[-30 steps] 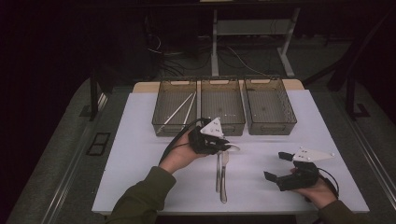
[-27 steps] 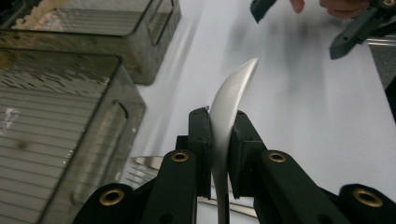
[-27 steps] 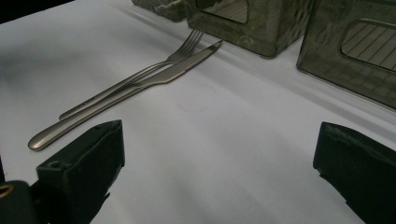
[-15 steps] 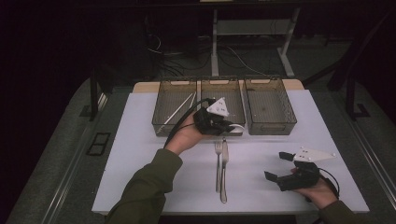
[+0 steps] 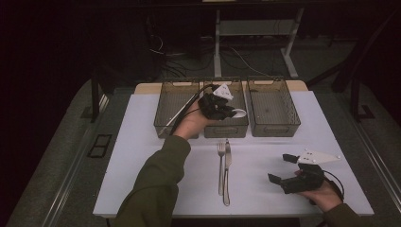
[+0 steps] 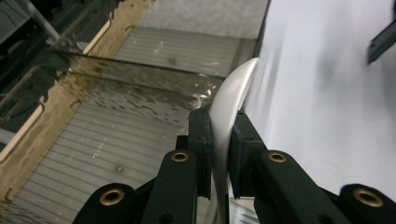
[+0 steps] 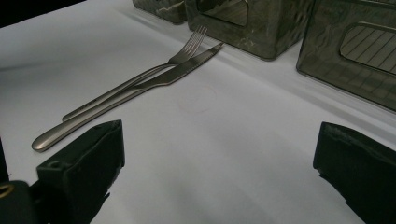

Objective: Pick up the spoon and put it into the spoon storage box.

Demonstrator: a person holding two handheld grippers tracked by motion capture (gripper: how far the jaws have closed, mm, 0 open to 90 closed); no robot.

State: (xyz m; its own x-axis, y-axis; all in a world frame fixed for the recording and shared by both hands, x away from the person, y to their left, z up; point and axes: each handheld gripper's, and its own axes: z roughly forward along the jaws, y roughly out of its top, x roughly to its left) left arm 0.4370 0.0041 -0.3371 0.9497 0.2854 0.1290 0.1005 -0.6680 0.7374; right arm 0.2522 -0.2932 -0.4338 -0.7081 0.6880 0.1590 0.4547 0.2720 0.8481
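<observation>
Left tool (image 5: 226,112): we see it clamped on a spoon (image 6: 231,100), above the middle bin (image 5: 226,126).
Right tool (image 5: 283,169): we see jaws wide, empty, near the fork (image 5: 221,166) and knife (image 5: 227,170).

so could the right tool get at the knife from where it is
Probably yes. The right tool rests open on the table, and bare white table lies between it and the knife. The fork lies against the knife's far side.

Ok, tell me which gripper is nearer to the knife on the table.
Right. The right gripper rests on the table just right of the knife. The left gripper is farther off, holding a spoon above the middle bin.
</observation>
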